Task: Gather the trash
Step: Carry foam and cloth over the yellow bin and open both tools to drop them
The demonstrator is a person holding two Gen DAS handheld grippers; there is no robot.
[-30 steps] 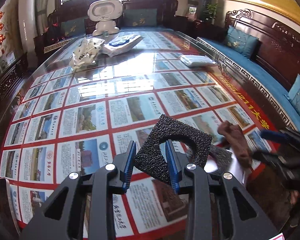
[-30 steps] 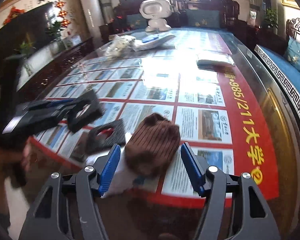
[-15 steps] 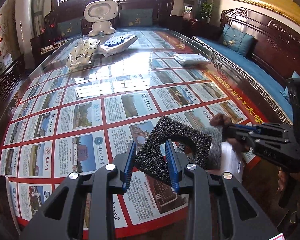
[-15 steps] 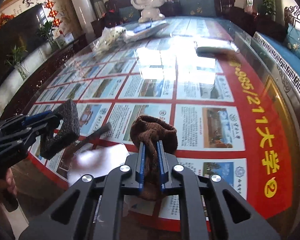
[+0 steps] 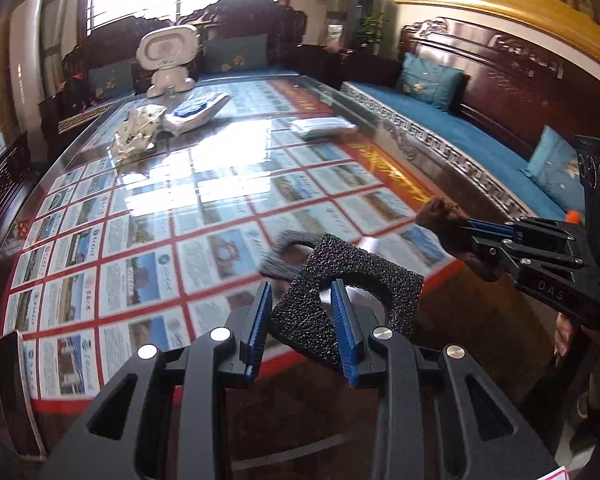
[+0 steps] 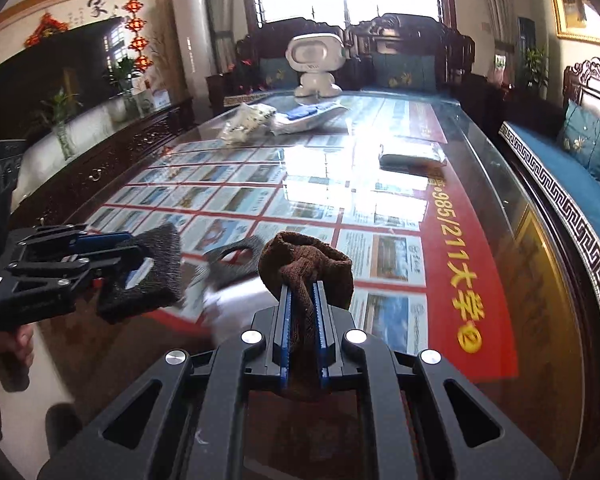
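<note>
My left gripper [image 5: 300, 312] is shut on a black foam square with a round hole [image 5: 364, 276] and holds it above the table's near edge; it also shows in the right wrist view [image 6: 152, 268]. My right gripper [image 6: 300, 304] is shut on a brown knitted sock [image 6: 308, 264], lifted off the table; the sock also shows in the left wrist view [image 5: 440, 220]. A second black foam piece [image 6: 232, 260] and a white paper [image 6: 236, 304] lie on the glass table [image 6: 380, 200] near its front edge.
Far on the table stand a white robot toy [image 6: 314, 64], a crumpled white bag [image 6: 244, 120], a blue-and-white packet [image 6: 308, 116] and a flat wrapped pack [image 6: 412, 156]. Dark wooden sofas with blue cushions [image 5: 480, 136] line the right and far sides.
My right gripper closed on the brown sock and lifted it off the table. Both grippers have pulled back toward the near edge, the left still holding the foam square.
</note>
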